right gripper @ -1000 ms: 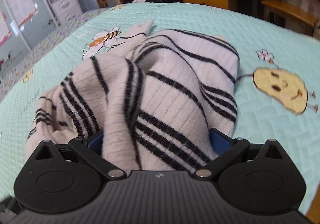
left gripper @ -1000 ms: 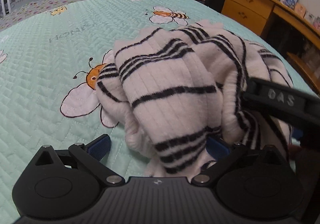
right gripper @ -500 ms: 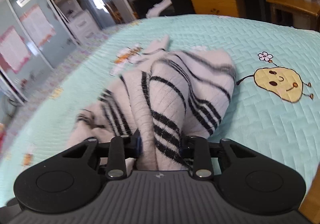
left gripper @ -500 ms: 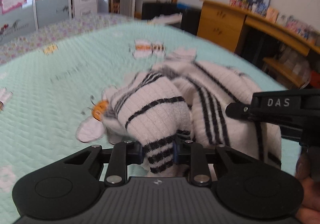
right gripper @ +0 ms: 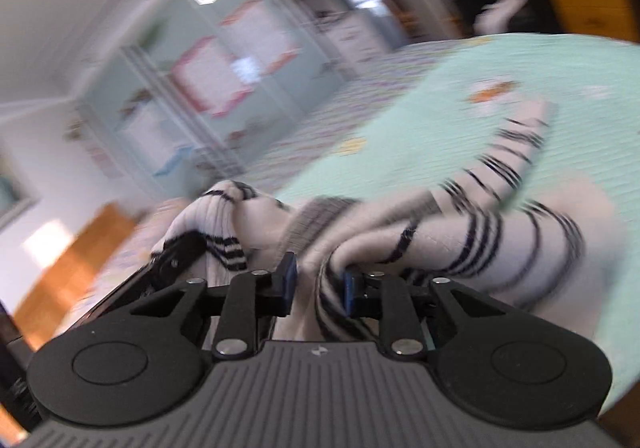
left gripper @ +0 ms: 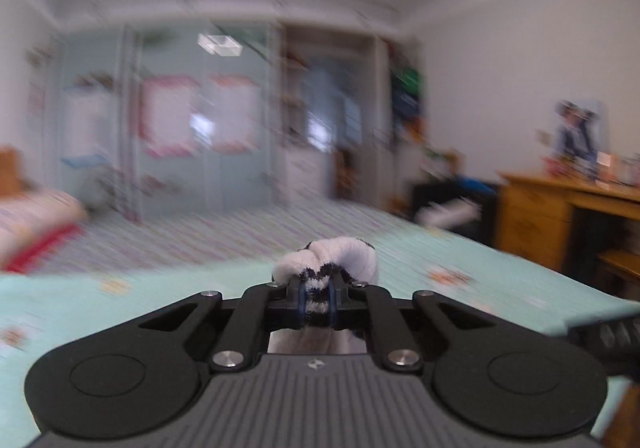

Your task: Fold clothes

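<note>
The white sweater with black stripes [right gripper: 460,224] hangs lifted above the mint bedspread [right gripper: 520,88], one sleeve trailing toward the far right. My left gripper [left gripper: 317,302] is shut on a bunched fold of the sweater [left gripper: 332,260], which bulges just past the fingertips. My right gripper [right gripper: 320,286] is shut on another fold, a thick wad between its blue pads. In the right wrist view the left gripper [right gripper: 180,252] shows at the left, holding its part of the sweater. Both views are motion-blurred.
The quilted bedspread [left gripper: 120,304] stretches below. A wooden desk with drawers [left gripper: 552,208] stands at the right. Pale wardrobe doors with pink-framed posters [left gripper: 192,120] line the far wall. A dark chair with white cloth [left gripper: 452,208] sits beside the desk.
Both grippers closed on the sweater half a second ago and have since risen and tilted up, lifting it off the bed. The views now look across the room.
</note>
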Demonstrator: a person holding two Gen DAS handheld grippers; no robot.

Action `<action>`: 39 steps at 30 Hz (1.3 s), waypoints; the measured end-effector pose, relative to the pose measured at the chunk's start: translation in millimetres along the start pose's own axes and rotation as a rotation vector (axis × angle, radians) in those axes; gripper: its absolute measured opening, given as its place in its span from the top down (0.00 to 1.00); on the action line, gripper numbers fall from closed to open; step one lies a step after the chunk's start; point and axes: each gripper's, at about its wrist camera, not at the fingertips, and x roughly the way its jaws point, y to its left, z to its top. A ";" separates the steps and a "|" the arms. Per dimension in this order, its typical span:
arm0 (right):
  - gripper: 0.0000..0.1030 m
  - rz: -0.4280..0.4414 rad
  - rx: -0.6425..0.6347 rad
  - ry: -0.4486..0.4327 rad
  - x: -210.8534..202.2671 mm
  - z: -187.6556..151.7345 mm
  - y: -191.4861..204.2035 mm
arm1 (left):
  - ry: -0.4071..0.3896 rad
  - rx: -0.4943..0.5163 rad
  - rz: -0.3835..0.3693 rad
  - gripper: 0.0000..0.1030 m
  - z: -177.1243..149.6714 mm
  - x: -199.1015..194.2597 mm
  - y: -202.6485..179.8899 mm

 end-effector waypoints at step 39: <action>0.18 -0.198 0.119 0.200 78.6 -71.0 -58.1 | 0.551 -0.041 -0.128 0.52 -188.9 33.5 1.2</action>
